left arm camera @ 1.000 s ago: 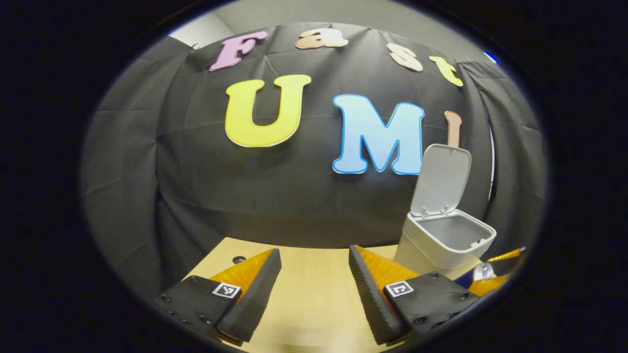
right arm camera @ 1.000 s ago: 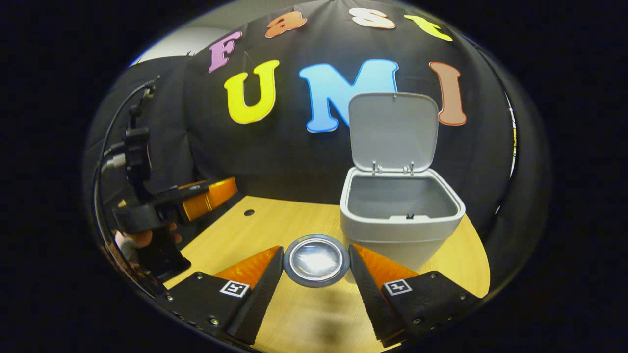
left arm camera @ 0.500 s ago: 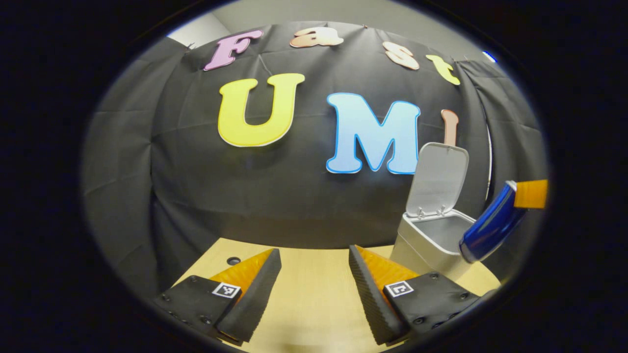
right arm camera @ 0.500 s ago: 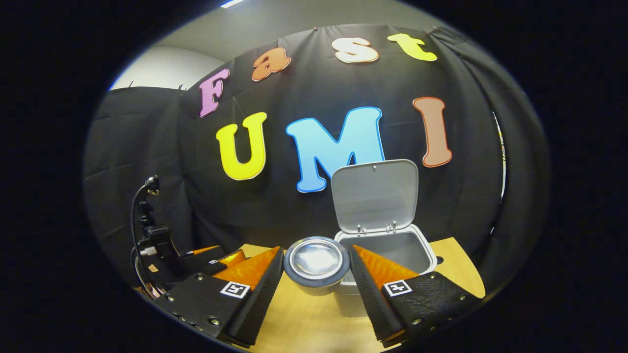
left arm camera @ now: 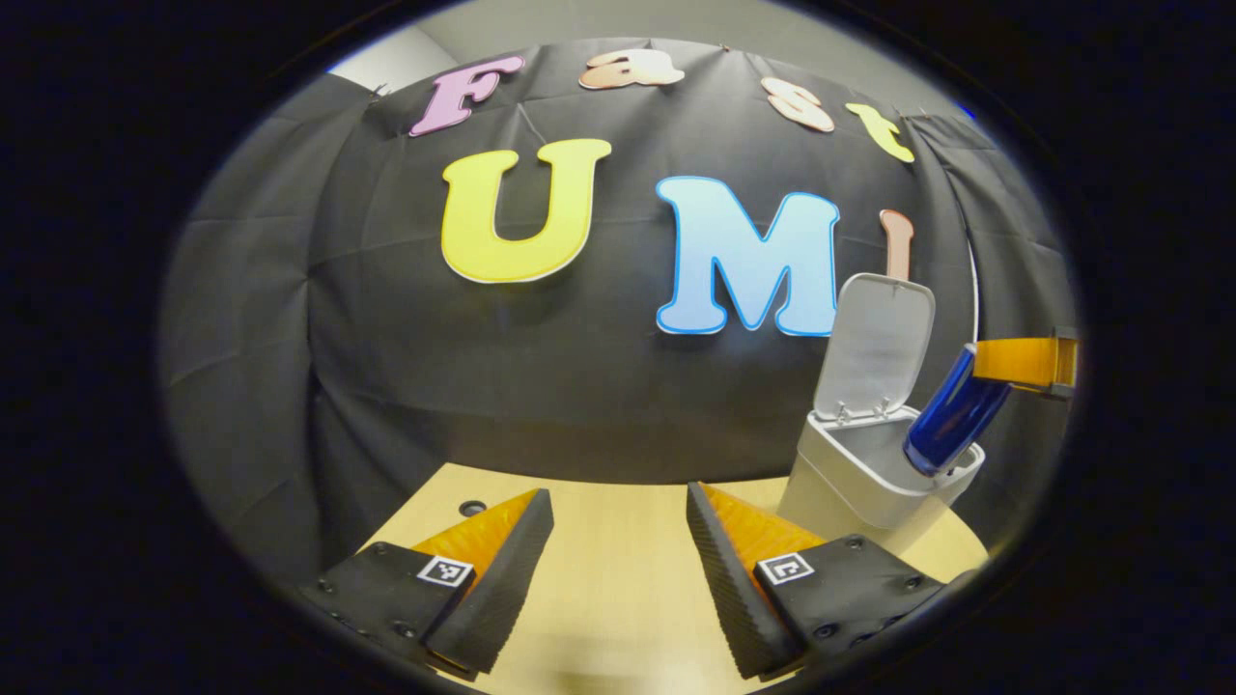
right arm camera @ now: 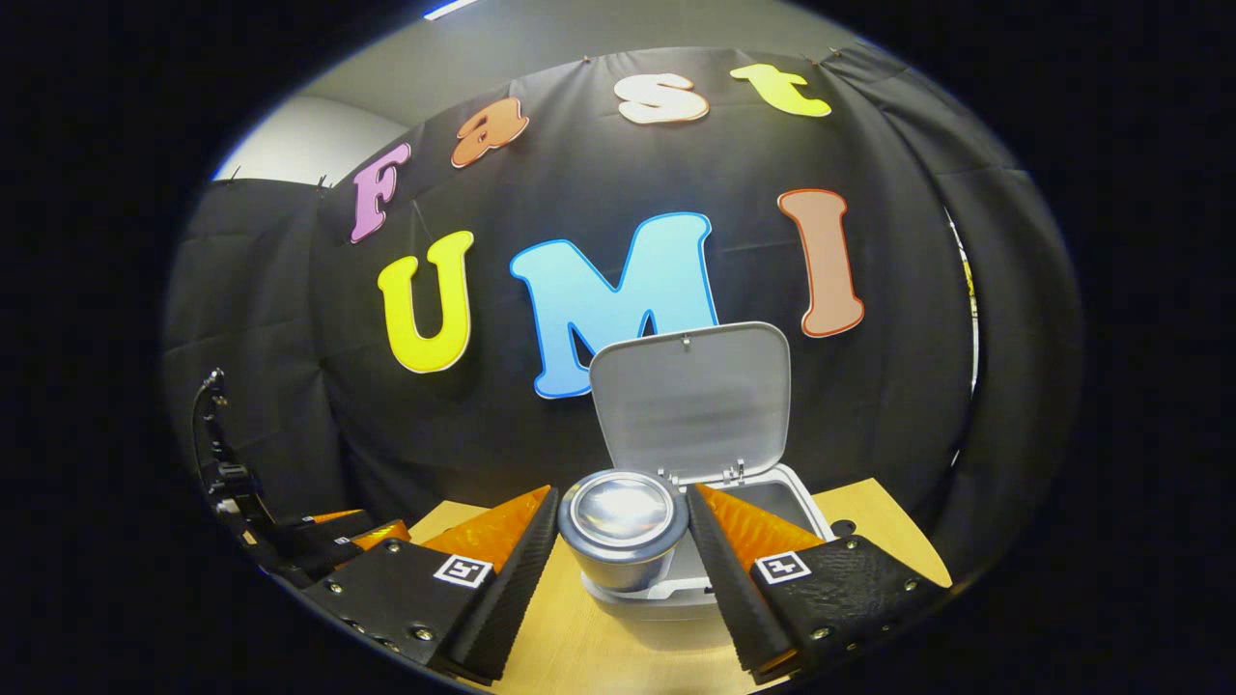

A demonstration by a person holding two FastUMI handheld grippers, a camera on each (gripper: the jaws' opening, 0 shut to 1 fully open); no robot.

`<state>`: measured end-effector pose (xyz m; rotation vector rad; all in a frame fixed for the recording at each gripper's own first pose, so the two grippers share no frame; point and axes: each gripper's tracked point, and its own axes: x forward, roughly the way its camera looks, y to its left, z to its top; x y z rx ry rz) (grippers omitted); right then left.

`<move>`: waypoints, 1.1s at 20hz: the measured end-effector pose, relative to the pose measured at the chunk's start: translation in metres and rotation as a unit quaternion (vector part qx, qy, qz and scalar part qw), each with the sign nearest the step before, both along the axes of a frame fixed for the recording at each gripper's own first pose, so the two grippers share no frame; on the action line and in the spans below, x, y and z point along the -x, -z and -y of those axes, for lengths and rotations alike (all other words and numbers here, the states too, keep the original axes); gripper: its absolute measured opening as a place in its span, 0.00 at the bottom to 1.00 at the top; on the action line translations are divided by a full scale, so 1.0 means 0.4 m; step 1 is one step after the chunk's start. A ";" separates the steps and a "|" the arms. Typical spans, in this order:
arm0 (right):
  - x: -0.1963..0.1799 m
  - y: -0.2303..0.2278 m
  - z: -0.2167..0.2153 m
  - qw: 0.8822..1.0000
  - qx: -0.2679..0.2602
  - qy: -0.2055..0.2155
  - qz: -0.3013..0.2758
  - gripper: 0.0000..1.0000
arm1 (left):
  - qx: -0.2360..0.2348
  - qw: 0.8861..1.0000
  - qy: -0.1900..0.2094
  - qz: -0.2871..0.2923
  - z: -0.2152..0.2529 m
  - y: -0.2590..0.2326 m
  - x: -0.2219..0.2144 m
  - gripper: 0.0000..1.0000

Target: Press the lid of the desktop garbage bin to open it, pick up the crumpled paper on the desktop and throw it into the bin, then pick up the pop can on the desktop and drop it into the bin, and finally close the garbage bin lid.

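The blue pop can with the silver concave base point(right arm camera: 623, 526) sits pinched between both fingers of the right claw point(right arm camera: 623, 555), base toward the camera. It hangs tilted over the open mouth of the pale grey plastic desktop garbage bin point(right arm camera: 797, 502), which stands just beyond it. In the left gripper view the same can point(left arm camera: 951, 413) slants down with its lower end just past the bin's near rim point(left arm camera: 874, 478), a finger of the right claw point(left arm camera: 1024, 360) on its upper end. The bin's flat grey lid point(right arm camera: 690, 401) stands upright on its hinges at the far side, against the black cloth wall. The bin rests on the light wooden desk point(left arm camera: 618, 569), toward its far right. The left claw point(left arm camera: 618, 565) hovers above the desk's near left area, fingers spread wide apart, nothing between them. It shows at the far left in the right gripper view point(right arm camera: 328, 536).
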<state>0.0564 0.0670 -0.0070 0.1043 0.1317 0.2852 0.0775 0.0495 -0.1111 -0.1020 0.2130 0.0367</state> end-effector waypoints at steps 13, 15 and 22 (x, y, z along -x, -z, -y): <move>-0.147 0.201 0.033 0.994 0.088 0.023 -0.065 0.84 | 0.000 0.999 -0.037 -0.011 -0.073 0.021 0.025 0.90; -0.162 0.232 0.048 0.992 0.096 0.030 -0.080 0.84 | -0.002 0.999 -0.042 -0.013 -0.085 0.025 0.027 0.90; -0.175 0.294 0.076 0.987 0.097 0.046 -0.120 0.84 | -0.001 0.998 -0.054 -0.021 -0.112 0.041 0.028 0.92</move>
